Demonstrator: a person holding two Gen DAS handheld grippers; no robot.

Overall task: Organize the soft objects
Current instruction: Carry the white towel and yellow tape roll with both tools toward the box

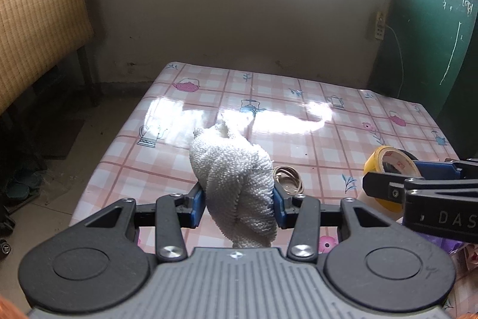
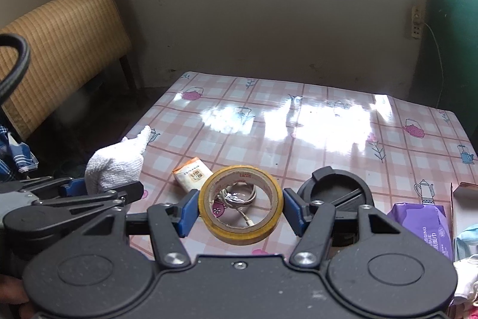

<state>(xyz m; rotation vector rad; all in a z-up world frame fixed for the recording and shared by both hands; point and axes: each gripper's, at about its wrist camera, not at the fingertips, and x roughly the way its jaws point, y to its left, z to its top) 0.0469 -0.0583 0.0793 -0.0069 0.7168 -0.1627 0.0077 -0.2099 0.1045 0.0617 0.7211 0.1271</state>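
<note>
Left wrist view: the left gripper (image 1: 239,205) pinches the towel (image 1: 236,178) above the table's (image 1: 328,145) near left, its long axis running away from the fingers. The right gripper (image 2: 240,210) clasps the tape (image 2: 240,204) just to the right.

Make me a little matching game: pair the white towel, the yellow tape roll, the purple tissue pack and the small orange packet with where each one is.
Things:
1. white towel
2. yellow tape roll
3. purple tissue pack
4. small orange packet

Places:
A. lying on the tablecloth, behind the tape
B. between the right tongs
C. at the table's right edge
D. between the left tongs

Pairs: 1-D, 2-B, 3-C, 4-A
</note>
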